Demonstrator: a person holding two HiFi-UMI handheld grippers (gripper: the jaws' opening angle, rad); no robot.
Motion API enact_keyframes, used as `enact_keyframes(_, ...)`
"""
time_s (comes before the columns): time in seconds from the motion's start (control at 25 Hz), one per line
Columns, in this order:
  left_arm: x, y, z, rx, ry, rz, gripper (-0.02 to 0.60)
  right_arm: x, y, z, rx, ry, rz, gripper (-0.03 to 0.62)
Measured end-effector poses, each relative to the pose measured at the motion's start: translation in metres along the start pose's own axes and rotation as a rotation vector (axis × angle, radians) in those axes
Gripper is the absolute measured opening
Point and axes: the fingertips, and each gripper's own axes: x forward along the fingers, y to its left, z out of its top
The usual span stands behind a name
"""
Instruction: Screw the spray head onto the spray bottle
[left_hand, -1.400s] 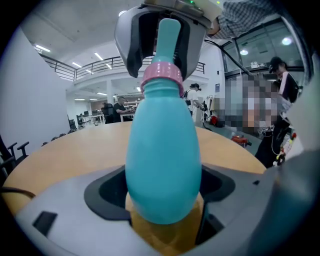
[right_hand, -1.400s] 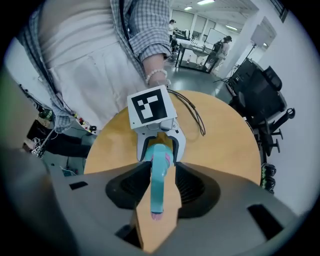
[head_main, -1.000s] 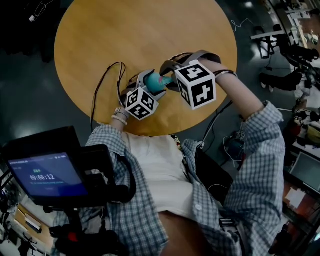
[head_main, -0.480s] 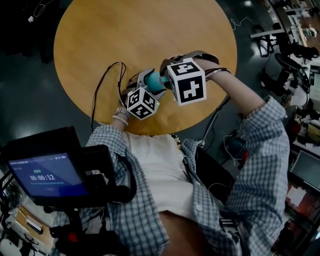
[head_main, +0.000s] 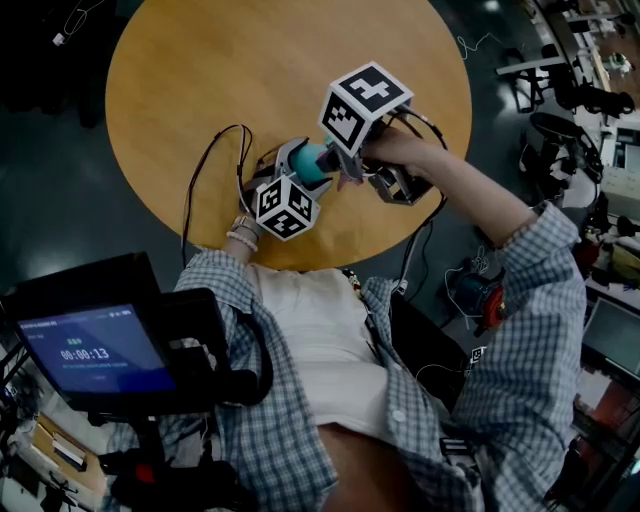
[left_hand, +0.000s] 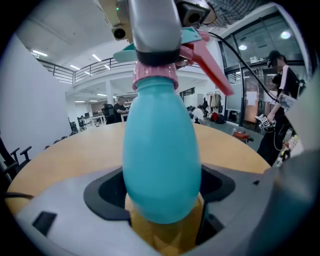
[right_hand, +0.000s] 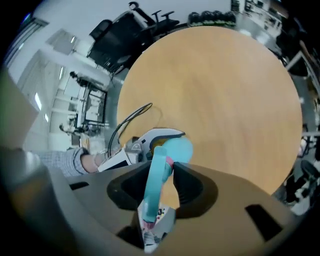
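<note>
A person's blue-and-white checked shirt (head_main: 300, 440) fills the bottom of the head view. Beside it, at the left, is a dark boxy device with a lit blue screen (head_main: 85, 350).

Further out, over the near edge of the round, light wooden table (head_main: 250, 60), the left gripper (left_hand: 160, 192) has its jaws clamped on the lower body of an upright, turquoise, egg-shaped plastic spray bottle (left_hand: 160, 160).

The turquoise spray head with pink collar and pink trigger (left_hand: 156, 76) sits on the bottle's neck. The right gripper (right_hand: 160, 187) comes down on it from above, marker cube tipped away from the person, its jaws closed against the head on both sides.

A thin black cable (head_main: 200, 180) loops across the tabletop just left of the left gripper. Beyond the table edge lies dark floor (head_main: 60, 180).
</note>
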Motion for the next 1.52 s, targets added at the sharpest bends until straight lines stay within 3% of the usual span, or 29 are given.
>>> enact_keyframes(0.12, 0.001, 0.000, 0.001, 0.007, 0.001, -0.001, 0.416, -0.001, -0.002, -0.002, 0.048, -0.052, 0.018, 0.124)
enact_keyframes(0.28, 0.001, -0.001, 0.001, 0.008, -0.001, -0.007, 0.416, -0.001, 0.004, -0.007, -0.087, -0.056, 0.008, 0.132)
enact_keyframes(0.36, 0.000, 0.000, 0.000, 0.009, -0.002, -0.007, 0.416, -0.004, 0.009, -0.004, -0.157, -0.089, 0.016, 0.192)
enact_keyframes(0.44, -0.001, 0.001, -0.003, 0.010, -0.002, -0.006, 0.416, -0.006, 0.015, 0.001, -0.196, -0.131, 0.031, 0.212)
enact_keyframes(0.68, -0.002, 0.002, -0.006, 0.009, -0.003, -0.011, 0.416, -0.055, 0.025, 0.018, -0.231, -0.363, 0.129, 0.212)
enact_keyframes(0.76, -0.003, 0.002, -0.007, 0.008, -0.002, -0.010, 0.416, -0.086, 0.026, 0.027, -0.359, -0.495, 0.103, 0.212)
enact_keyframes(0.8, -0.003, 0.002, -0.007, 0.008, -0.001, -0.010, 0.416, -0.100, 0.026, 0.030, -0.486, -0.561, 0.051, 0.212)
enact_keyframes(0.88, -0.004, 0.002, -0.007, 0.010, -0.002, -0.013, 0.416, -0.115, 0.024, 0.027, -0.841, -0.630, -0.127, 0.212)
enact_keyframes(0.96, -0.004, 0.003, -0.007, 0.012, -0.003, -0.016, 0.416, -0.106, 0.009, 0.014, -1.182, -0.542, -0.320, 0.212)
enact_keyframes(1.04, -0.005, 0.005, -0.006, 0.015, -0.002, -0.021, 0.416, -0.082, -0.010, -0.002, -1.364, -0.398, -0.410, 0.212)
enact_keyframes(1.16, -0.006, 0.005, -0.007, 0.021, -0.002, -0.036, 0.416, -0.046, -0.016, -0.017, -1.423, -0.341, -0.353, 0.211)
enact_keyframes(1.4, -0.015, 0.005, -0.015, 0.035, 0.002, -0.058, 0.416, -0.002, 0.008, -0.017, -1.513, -0.384, -0.278, 0.210)
enact_keyframes(1.52, -0.019, 0.007, -0.019, 0.037, 0.006, -0.061, 0.416, 0.006, 0.019, -0.009, -1.547, -0.421, -0.255, 0.164)
